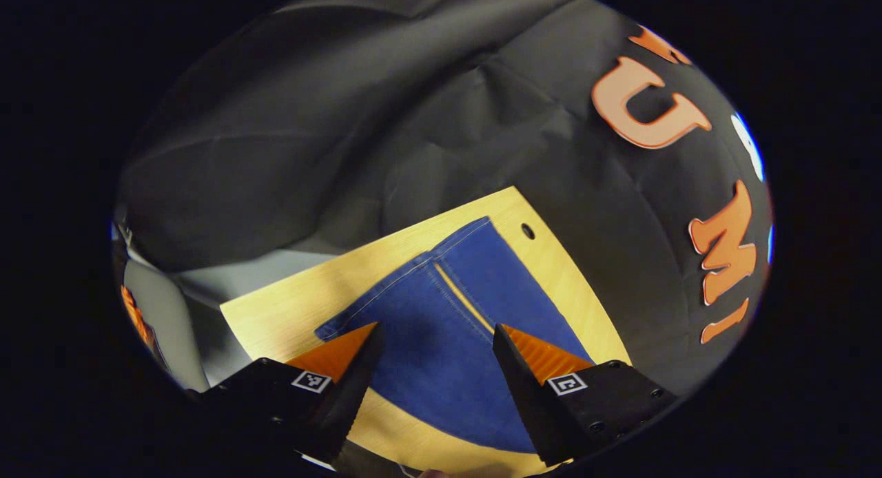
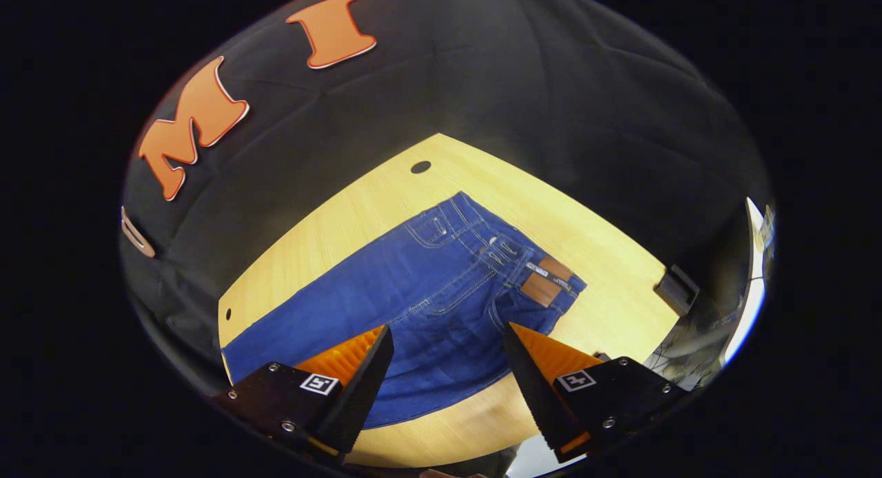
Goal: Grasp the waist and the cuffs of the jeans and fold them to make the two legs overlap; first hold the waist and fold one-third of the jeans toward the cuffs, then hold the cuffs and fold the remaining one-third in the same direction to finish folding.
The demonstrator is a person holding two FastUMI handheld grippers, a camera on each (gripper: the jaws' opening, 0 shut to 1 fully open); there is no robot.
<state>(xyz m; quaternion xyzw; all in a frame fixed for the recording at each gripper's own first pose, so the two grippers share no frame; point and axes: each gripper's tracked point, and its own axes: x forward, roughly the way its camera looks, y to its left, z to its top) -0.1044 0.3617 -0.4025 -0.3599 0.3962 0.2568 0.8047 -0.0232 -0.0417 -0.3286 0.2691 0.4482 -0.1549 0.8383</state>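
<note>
Blue jeans lie flat on a light wooden table. The left gripper view looks down on the leg end, where the cuffs (image 1: pixel 451 247) reach toward the table's far edge. My left gripper (image 1: pixel 435 335) hovers open above the legs (image 1: pixel 441 354), holding nothing. In the right gripper view the waist (image 2: pixel 513 254) with its brown leather patch (image 2: pixel 544 279) lies at the right, and the legs run off to the lower left. My right gripper (image 2: pixel 448 337) is open above the seat of the jeans (image 2: pixel 441 292), with nothing between its fingers.
The wooden table (image 2: pixel 386 195) has a small round hole (image 2: pixel 420 167) near its far edge, also seen as a hole (image 1: pixel 528 231) beside the cuffs. A dark block (image 2: pixel 677 288) sits at the table's right edge. Black cloth wall surrounds the table.
</note>
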